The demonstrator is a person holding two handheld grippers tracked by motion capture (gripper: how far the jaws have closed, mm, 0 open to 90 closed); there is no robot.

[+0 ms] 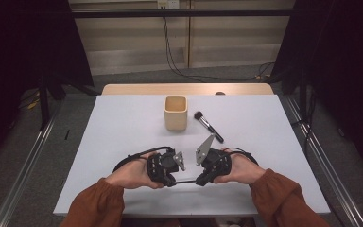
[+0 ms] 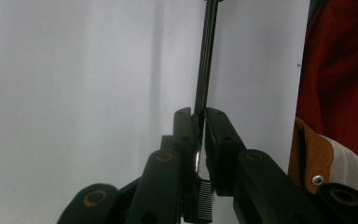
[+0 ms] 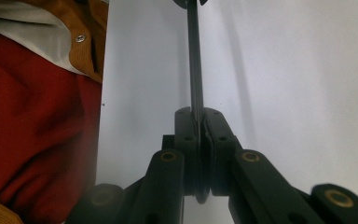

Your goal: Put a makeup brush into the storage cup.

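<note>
Rod (image 1: 185,181), thin & dark, spans level between the two claws, low over the near part of the counter (image 1: 123,123), just ahead of the person's body. It is some slim tool: in the left gripper view a small comb-like toothed end (image 2: 204,200) sits behind the jaws; what kind exactly, can't tell.

Left claw (image 1: 174,181): jaws pinched tight on the rod's left end, pads pressing it w/ hardly any gap. Left hand (image 1: 132,174) wraps the body from outside, knuckles up, forearm coming in from the bottom edge at a slant toward centre, rust-coloured sleeve (image 1: 97,203) to the wrist. Claw points inward, toward the other claw.

Right claw (image 1: 197,181): jaws likewise clamped on the rod's right end; in the right gripper view the rod (image 3: 194,70) runs straight out from between the pads. Right hand (image 1: 241,168) mirrors the left, forearm angled in, claw pointing inward. Grey plates on top of both tilt toward each other.

Both hands sit close together, roughly level w/ each other.

Farther back on the counter: wooden cup (image 1: 176,113) upright, makeup brush (image 1: 208,126) lying just right of it, both well apart from the claws.
</note>
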